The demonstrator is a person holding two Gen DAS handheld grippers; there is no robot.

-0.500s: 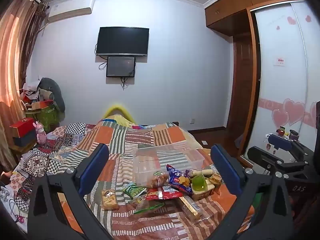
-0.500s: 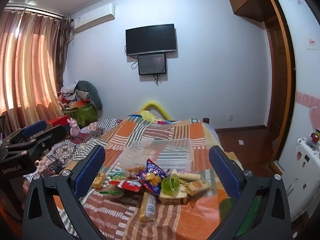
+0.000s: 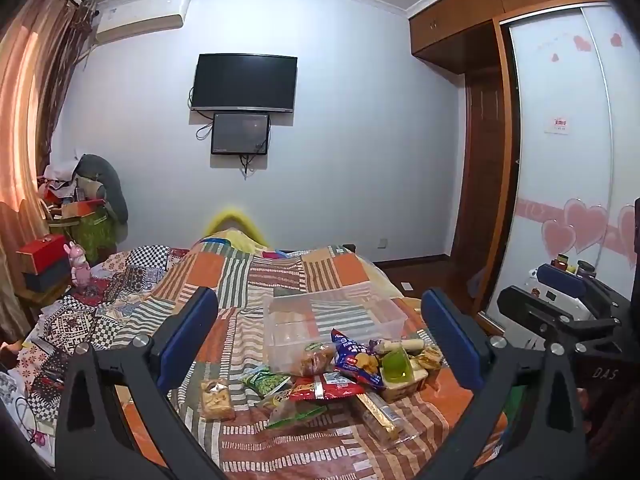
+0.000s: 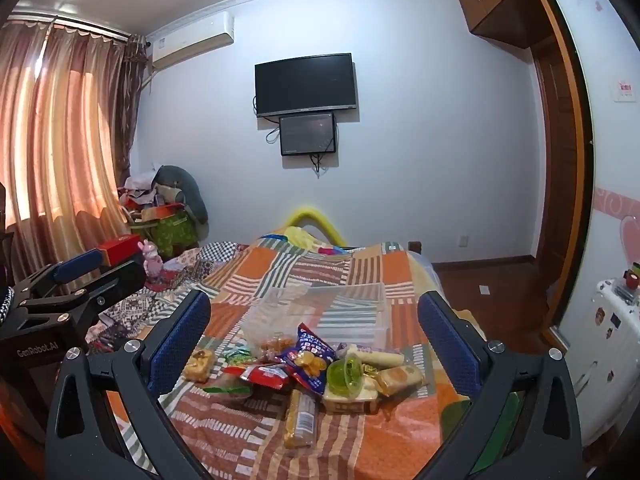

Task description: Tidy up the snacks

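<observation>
Since the earlier frame, almost nothing shifts. Left wrist view: your left gripper [image 3: 320, 340] holds its jaws wide and empty; the snack pile [image 3: 332, 376] lies at lower centre on the patchwork bedspread [image 3: 256, 280], against the clear plastic bin [image 3: 332, 316]. Right wrist view: your right gripper [image 4: 314, 340] is equally wide and empty; snack pile [image 4: 308, 368] lower centre, bin [image 4: 320, 312] behind it.

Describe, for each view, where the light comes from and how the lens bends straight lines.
Left wrist view: orange light glows through the curtain at the left edge; the wardrobe bows inward and the corners go black. Right wrist view: the curtain fills the left, brightly backlit; the ceiling line arcs.
</observation>
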